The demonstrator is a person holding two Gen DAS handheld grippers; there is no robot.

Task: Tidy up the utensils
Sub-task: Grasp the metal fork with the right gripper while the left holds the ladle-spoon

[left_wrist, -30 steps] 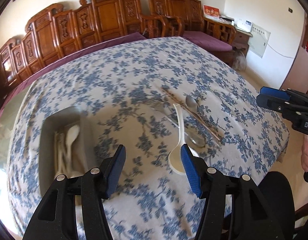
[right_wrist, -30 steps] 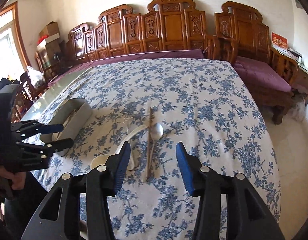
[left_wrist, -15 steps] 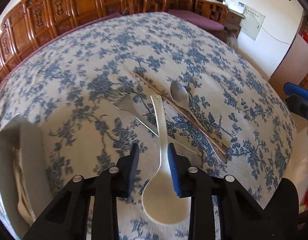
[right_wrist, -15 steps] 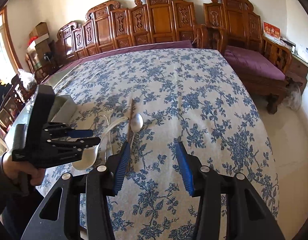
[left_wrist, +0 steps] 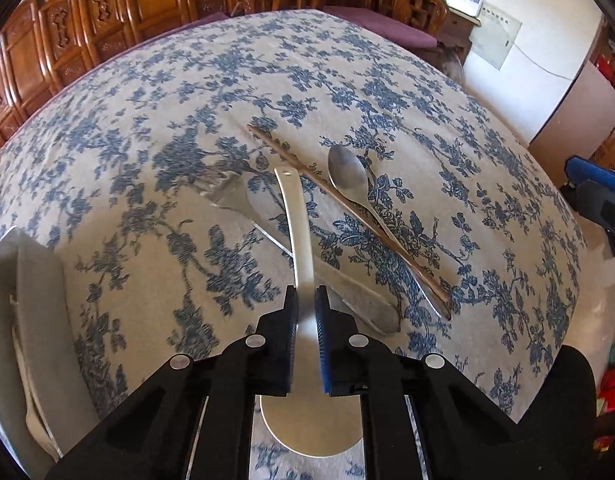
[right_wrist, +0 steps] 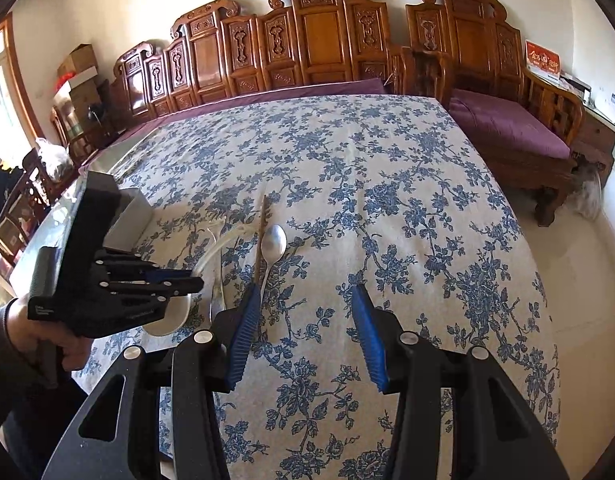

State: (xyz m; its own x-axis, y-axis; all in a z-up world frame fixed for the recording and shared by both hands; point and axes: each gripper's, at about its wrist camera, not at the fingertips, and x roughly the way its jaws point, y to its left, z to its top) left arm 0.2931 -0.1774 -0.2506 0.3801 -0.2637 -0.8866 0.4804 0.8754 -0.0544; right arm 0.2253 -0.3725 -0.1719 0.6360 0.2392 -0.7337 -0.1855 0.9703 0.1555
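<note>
Your left gripper [left_wrist: 306,316] is clamped on the white spoon [left_wrist: 297,232] low in the frame, pinching the handle just above the bowl, long axis running straight up and away from you. The tray [left_wrist: 39,320] sits at the lower left edge, so I'd swing left. Your right gripper [right_wrist: 303,336] hangs spread wide, holding nothing. The fork [left_wrist: 235,202], chopsticks [left_wrist: 347,216] and steel spoon [left_wrist: 347,174] lie mid-frame on the cloth
</note>
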